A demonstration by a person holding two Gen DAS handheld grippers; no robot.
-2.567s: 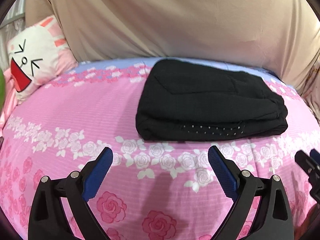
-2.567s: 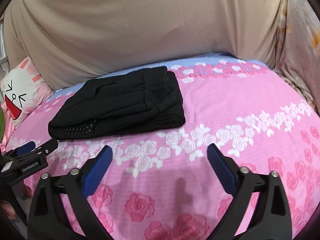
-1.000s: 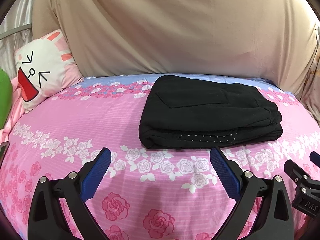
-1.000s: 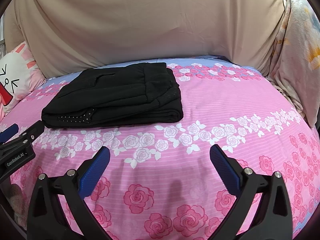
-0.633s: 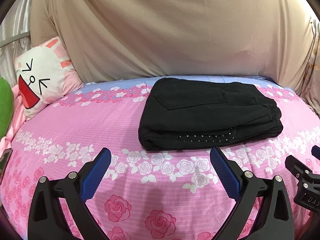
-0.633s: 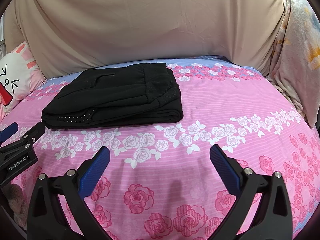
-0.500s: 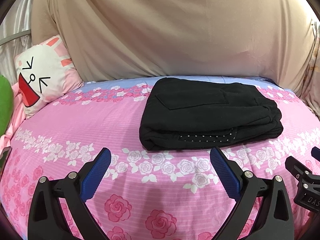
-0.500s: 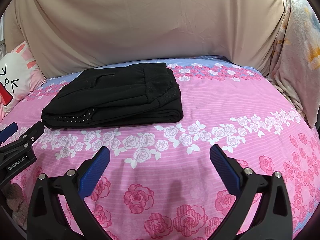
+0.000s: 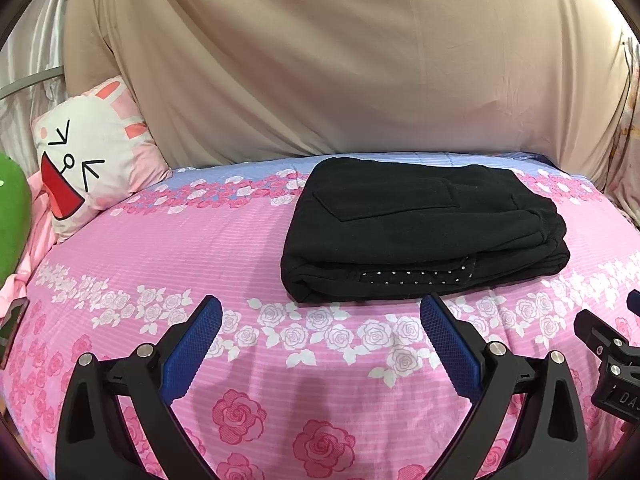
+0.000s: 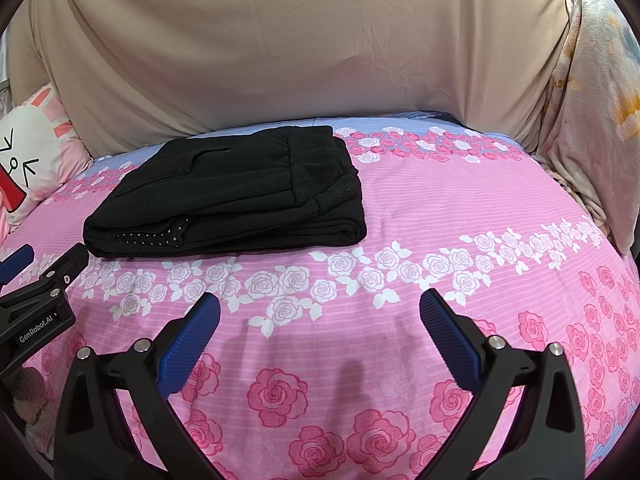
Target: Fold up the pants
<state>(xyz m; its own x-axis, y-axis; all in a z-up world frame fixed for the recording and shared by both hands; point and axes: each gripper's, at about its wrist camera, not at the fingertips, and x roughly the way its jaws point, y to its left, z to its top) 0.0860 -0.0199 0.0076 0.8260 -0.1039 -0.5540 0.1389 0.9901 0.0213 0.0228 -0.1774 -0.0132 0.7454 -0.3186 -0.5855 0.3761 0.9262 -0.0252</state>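
Note:
The black pants [image 9: 420,228] lie folded in a thick rectangle on the pink rose bedspread [image 9: 200,248], toward the back; a dotted trim shows on the near edge. They also show in the right wrist view [image 10: 232,192]. My left gripper [image 9: 320,312] is open and empty, hovering in front of the pants without touching them. My right gripper [image 10: 320,308] is open and empty, in front and to the right of the pants. Each gripper shows at the edge of the other's view.
A beige sheet [image 9: 340,60] hangs behind the bed. A white cartoon rabbit pillow [image 9: 84,156] and a green plush [image 9: 12,208] sit at the left. A floral blanket [image 10: 592,100] hangs at the right of the bedspread [image 10: 460,208].
Both grippers have drawn back a little from the pants and stayed open. In the last half second almost nothing moved. The pants have not shifted.

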